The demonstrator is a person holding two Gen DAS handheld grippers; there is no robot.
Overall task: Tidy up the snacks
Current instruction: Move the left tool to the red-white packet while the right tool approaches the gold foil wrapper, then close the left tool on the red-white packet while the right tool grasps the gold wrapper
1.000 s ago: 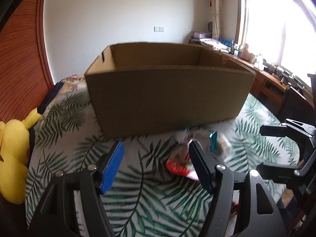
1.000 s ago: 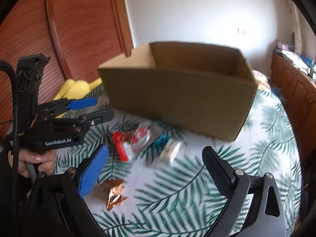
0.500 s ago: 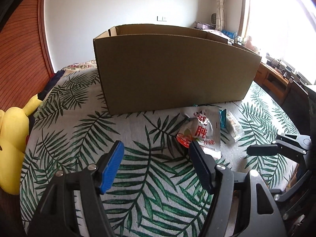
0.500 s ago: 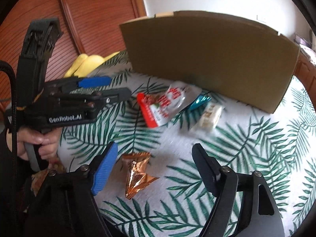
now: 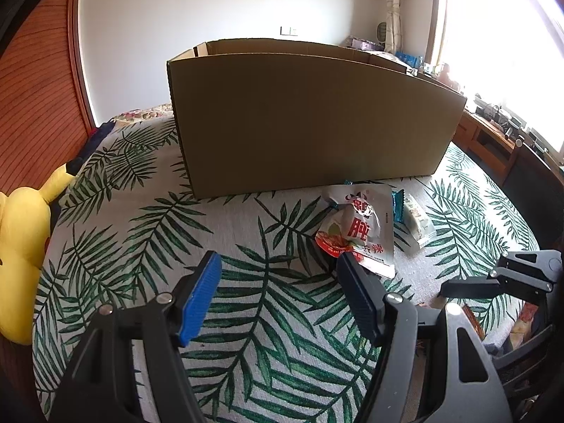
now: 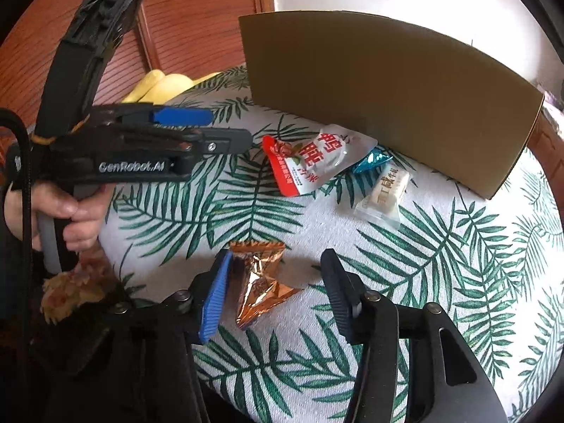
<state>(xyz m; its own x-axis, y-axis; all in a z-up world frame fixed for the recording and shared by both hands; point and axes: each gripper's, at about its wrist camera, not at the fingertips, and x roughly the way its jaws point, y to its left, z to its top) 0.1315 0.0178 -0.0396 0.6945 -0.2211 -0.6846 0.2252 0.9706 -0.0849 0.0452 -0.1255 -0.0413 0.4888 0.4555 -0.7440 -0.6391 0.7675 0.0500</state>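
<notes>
The right hand-held gripper [image 6: 275, 292] was down low over the leaf-print cloth [image 6: 458, 282], jaws closing around the orange wrapper [image 6: 262, 282]. The blue pad sat right at the wrapper's left edge; the dark pad on the right was not on it, so no grip. The wrapper lay flat on the cloth, nearest of the snacks. Farther off, just in front of the box [image 6: 387, 88], sat the rest: the red-and-white pouch [image 6: 310, 162], a teal candy [image 6: 372, 160] tucked against its right side, and a white bar [image 6: 386, 190] just near of that. The box stood upright at the far side, top open. Over on the left, the left hand-held gripper [image 5: 278, 296] hung halfway open with nothing between its pads, only bare cloth, the pouch [image 5: 359, 232] just beyond its right finger. A hand [image 6: 67, 215] held its handle. A yellow plush [image 5: 21, 246] lay at the far left edge.
</notes>
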